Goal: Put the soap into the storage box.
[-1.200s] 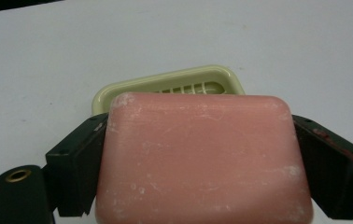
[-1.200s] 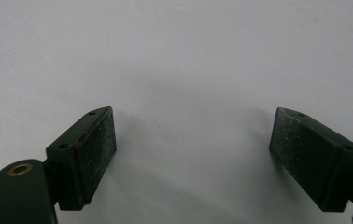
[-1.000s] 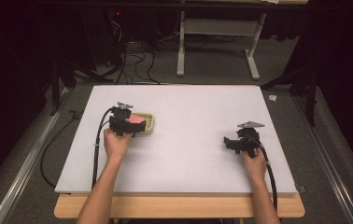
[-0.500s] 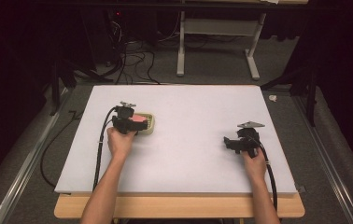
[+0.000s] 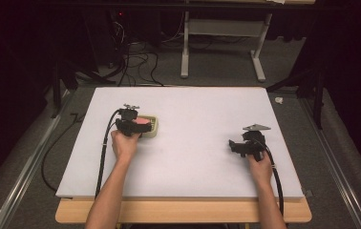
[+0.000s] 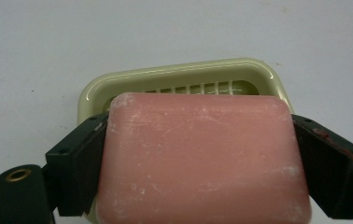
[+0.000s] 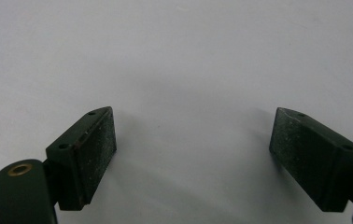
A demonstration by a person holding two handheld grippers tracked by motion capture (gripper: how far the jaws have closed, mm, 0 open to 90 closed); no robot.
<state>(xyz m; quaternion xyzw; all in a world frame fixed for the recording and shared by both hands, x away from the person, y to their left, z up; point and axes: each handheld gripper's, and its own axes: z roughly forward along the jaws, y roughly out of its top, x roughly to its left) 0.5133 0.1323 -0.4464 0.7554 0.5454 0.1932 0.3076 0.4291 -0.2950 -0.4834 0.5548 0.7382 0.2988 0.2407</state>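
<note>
A pink bar of soap (image 6: 198,158) sits between the two black pads of my left gripper (image 6: 195,161), which press on its two sides. Just beyond and under it lies a pale green soap dish (image 6: 174,77) with a slotted floor. In the high view the left gripper (image 5: 138,125) holds the soap (image 5: 143,122) over the near-left part of the dish (image 5: 153,130), on the left half of the white table top (image 5: 193,109). My right gripper (image 5: 233,145) rests on the right half, jaws wide apart with bare table between them (image 7: 195,154).
The white board lies on a wooden table whose front edge (image 5: 183,212) shows below it. Cables (image 5: 103,157) trail back from both grippers along the forearms. Beyond the far edge are a dark floor, loose cables and a metal stand (image 5: 221,36).
My left hand has edged slightly to the right with the soap, toward the dish. The right hand has stayed where it was.
</note>
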